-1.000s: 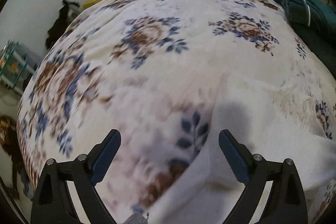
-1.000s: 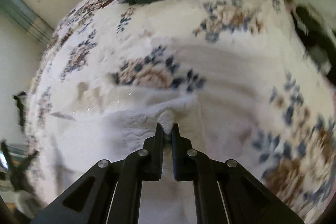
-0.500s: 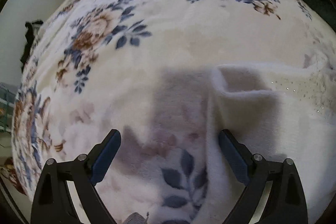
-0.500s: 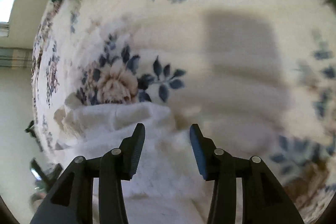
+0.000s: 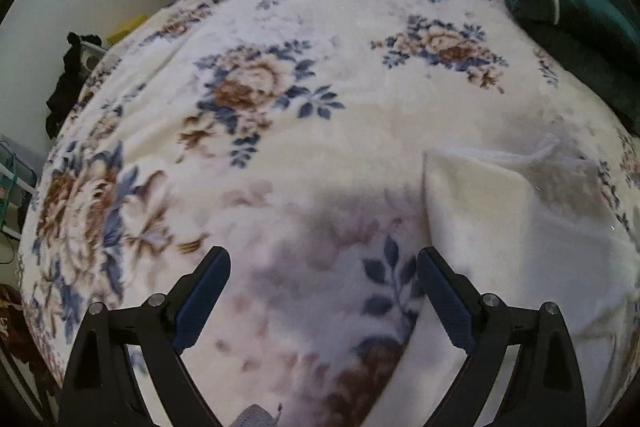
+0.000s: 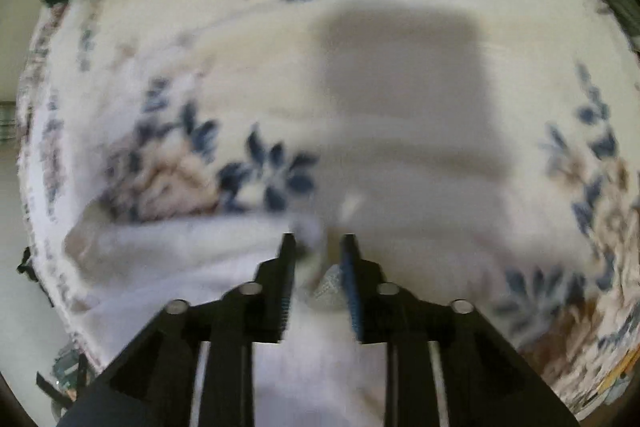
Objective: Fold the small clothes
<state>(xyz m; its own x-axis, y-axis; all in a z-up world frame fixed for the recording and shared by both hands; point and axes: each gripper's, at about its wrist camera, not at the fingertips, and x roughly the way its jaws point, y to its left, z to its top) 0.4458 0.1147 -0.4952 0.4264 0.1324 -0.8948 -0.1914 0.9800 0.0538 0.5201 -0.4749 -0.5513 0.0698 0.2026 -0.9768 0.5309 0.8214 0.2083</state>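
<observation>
Two tongs: my left (image 5: pixel 323 269) gapes wide, empty; my right (image 6: pixel 318 247) has narrowed again after releasing, nothing pinched. Garment (image 5: pixel 520 227) lies at 3 o'clock; fold laid.

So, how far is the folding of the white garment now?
The white garment already lies doubled on the floral blanket, with a straight folded edge on its left side. In hand: the right gripper has its jaws narrowed around the garment's top edge, though blur hides whether they grip. The left gripper is open and empty. Further folds and smoothing probably remain.
</observation>
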